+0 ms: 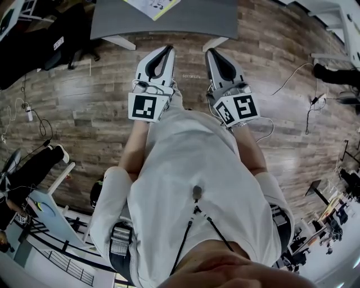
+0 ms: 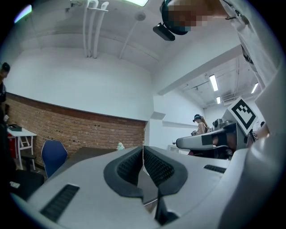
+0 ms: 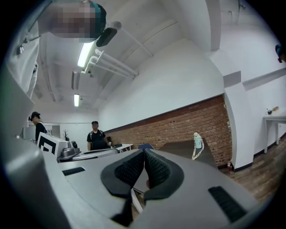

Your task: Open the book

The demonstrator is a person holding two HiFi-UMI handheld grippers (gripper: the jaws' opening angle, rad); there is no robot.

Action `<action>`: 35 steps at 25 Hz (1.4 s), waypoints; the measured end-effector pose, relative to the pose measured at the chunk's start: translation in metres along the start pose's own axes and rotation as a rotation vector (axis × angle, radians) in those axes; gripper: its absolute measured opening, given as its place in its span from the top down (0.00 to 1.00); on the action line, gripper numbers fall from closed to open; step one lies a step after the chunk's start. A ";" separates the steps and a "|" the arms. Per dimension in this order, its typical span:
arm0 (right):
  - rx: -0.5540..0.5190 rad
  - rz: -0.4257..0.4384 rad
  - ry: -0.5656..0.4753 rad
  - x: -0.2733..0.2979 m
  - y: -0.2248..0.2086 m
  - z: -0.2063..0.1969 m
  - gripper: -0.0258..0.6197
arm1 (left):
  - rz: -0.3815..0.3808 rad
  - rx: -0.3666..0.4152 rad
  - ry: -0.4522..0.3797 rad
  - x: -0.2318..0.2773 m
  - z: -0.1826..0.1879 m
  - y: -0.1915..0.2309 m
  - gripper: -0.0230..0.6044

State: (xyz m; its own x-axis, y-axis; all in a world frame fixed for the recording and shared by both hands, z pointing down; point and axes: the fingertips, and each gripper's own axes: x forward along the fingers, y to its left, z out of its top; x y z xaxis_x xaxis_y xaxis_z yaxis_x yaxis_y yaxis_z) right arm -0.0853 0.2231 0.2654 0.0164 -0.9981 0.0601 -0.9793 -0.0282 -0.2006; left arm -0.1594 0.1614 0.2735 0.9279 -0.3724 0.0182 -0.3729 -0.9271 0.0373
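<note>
A book (image 1: 153, 5) with a pale yellow and white cover lies on the grey table (image 1: 191, 22) at the top edge of the head view, partly cut off. The person holds both grippers level in front of the body, above the wooden floor and short of the table. My left gripper (image 1: 167, 50) is shut with nothing between its pads (image 2: 143, 154). My right gripper (image 1: 212, 53) is shut and empty as well (image 3: 144, 163). Each gripper view looks over the dark tabletop (image 2: 85, 154) (image 3: 187, 150) toward a brick wall; the book does not show there.
A small pale bottle-like object (image 3: 197, 144) stands on the table's far side. A blue chair (image 2: 53, 156) sits at the left by the brick wall. People (image 3: 96, 136) stand at desks farther back. Cables (image 1: 292, 79) trail over the wooden floor.
</note>
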 end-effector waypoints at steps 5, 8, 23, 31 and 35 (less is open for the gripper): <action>-0.011 -0.012 0.000 0.038 -0.004 0.007 0.90 | -0.021 -0.009 -0.017 0.025 0.005 0.033 0.92; -0.017 -0.018 -0.002 0.067 -0.009 0.008 0.90 | -0.029 -0.017 -0.046 0.042 0.010 0.055 0.92; -0.031 -0.021 -0.006 0.153 -0.014 0.014 0.90 | -0.065 -0.001 -0.050 0.088 0.011 0.127 0.92; -0.045 -0.005 -0.004 0.163 -0.014 0.018 0.90 | -0.045 -0.028 -0.067 0.091 0.011 0.132 0.92; -0.044 0.016 0.005 0.173 -0.020 0.017 0.90 | -0.032 -0.010 -0.024 0.097 0.001 0.138 0.92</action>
State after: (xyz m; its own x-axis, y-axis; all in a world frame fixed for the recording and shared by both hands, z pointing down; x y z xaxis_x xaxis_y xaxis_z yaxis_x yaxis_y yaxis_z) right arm -0.0598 0.0501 0.2631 -0.0004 -0.9981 0.0624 -0.9874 -0.0095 -0.1582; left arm -0.1207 -0.0022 0.2796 0.9391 -0.3436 -0.0067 -0.3429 -0.9382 0.0476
